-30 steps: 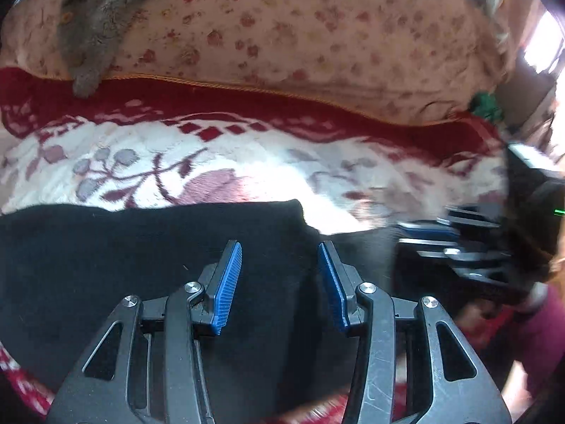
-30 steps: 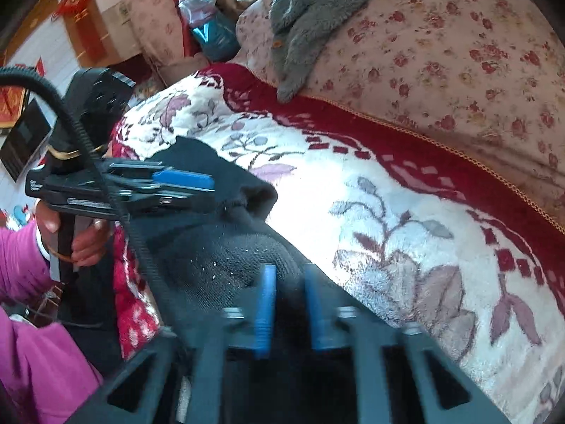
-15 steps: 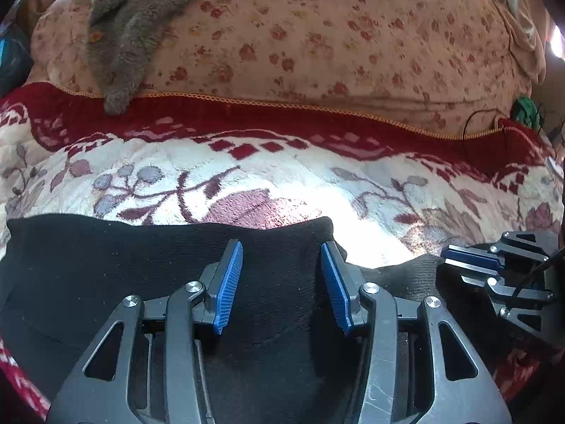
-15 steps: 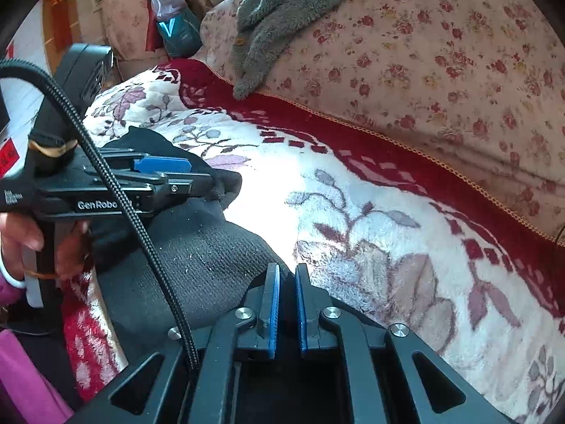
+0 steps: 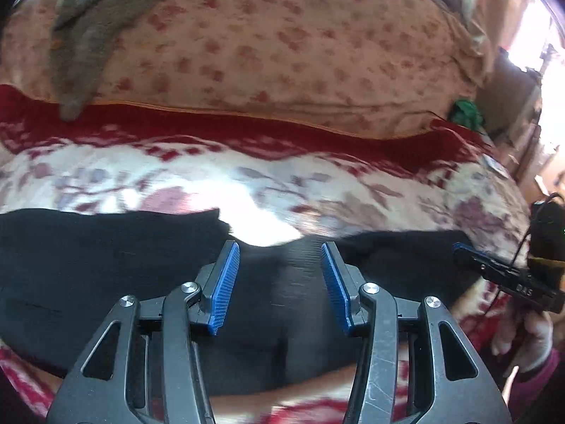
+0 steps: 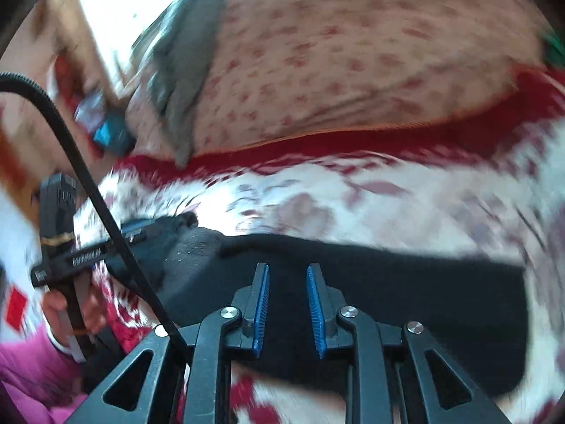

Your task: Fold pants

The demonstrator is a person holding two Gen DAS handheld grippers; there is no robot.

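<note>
Flowered blanket [image 5: 282, 180] on the bed carries my black pants [image 5: 106, 265], spread flat across its near edge. My left hand-held gripper [image 5: 280, 282] hovers above them, jaws apart and empty, while my right hand-held gripper [image 6: 287, 309] is opening, nothing pinched.

Right gripper [image 6: 287, 282] above black pants [image 6: 406, 282], jaws opening, empty gap; left gripper [image 6: 141, 233] at pants' left end; grey garment [image 6: 180, 81] far beyond pants
</note>
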